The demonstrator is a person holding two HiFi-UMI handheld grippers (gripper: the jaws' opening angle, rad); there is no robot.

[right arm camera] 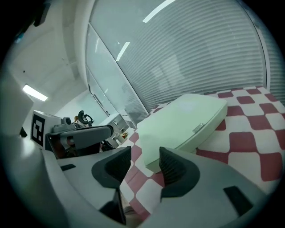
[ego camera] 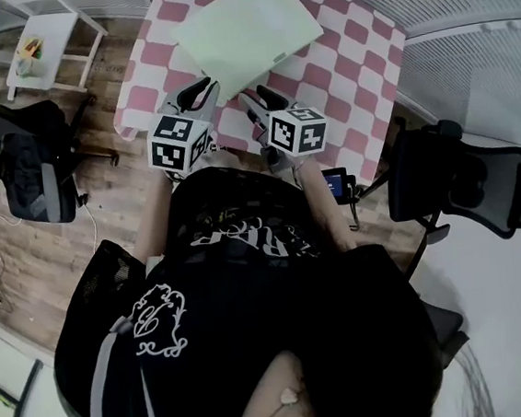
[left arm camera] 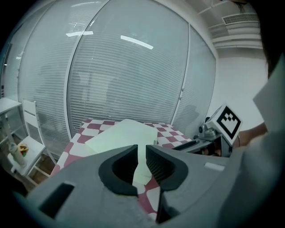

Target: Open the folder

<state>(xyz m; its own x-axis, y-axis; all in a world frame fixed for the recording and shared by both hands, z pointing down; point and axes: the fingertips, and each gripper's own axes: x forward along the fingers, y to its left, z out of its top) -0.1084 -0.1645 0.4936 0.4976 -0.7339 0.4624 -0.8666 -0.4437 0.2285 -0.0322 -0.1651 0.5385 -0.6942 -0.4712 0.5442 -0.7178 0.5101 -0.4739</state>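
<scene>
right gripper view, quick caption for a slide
Open right tongs point at the corner of a closed pale green folder on a red-and-white checked table.

Straight ahead of the left gripper (ego camera: 200,93) and right gripper (ego camera: 256,98), the closed pale green flat folder (ego camera: 246,30) blocks the way. The bare red-and-white checked table (ego camera: 356,63) lies free to the right gripper's right. Only a narrow gap separates the tongs.

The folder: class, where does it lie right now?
In the head view, the pale green folder lies closed on the checked table, at the top centre, just beyond the left gripper and the right gripper.
</scene>
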